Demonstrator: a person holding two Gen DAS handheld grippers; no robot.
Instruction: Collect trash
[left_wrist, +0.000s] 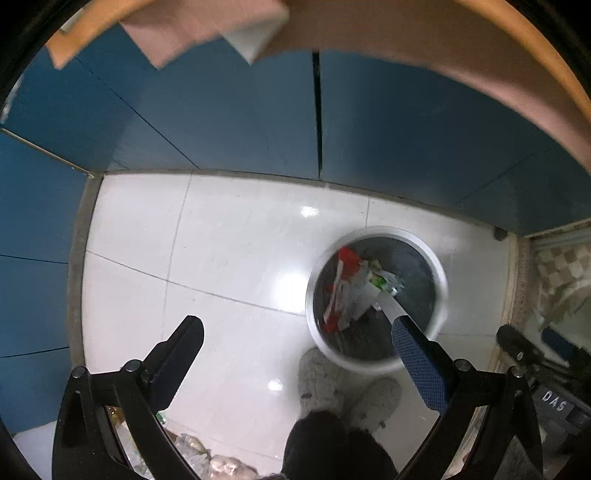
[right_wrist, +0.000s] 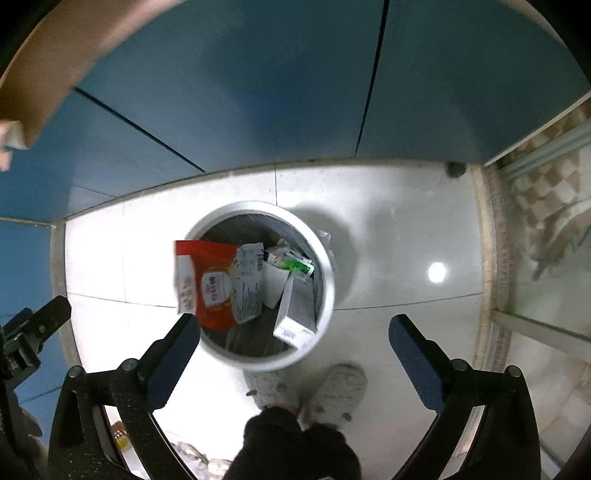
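1. You held both grippers above the bin (right_wrist: 325, 258), which stood on the white floor (right_wrist: 406, 280) against the blue cabinet (right_wrist: 258, 92), just ahead of your slippers (right_wrist: 343, 387).
2. Your left gripper (left_wrist: 295, 365) had its fingers spread wide with nothing between them.
3. Your right gripper (right_wrist: 295, 358) had its fingers spread just as wide, also empty.
4. The trash was in the bin: a red packet (right_wrist: 214, 284) hung over the near-left rim, with a white box (right_wrist: 295, 314), a green-and-white carton (right_wrist: 291, 264) and printed paper (right_wrist: 247, 284) beside it.
5. By my judgement the drop step looked finished.
6. Next, you would need to turn away and look for remaining litter; something pale lay on the floor by your legs, too blurred to name.
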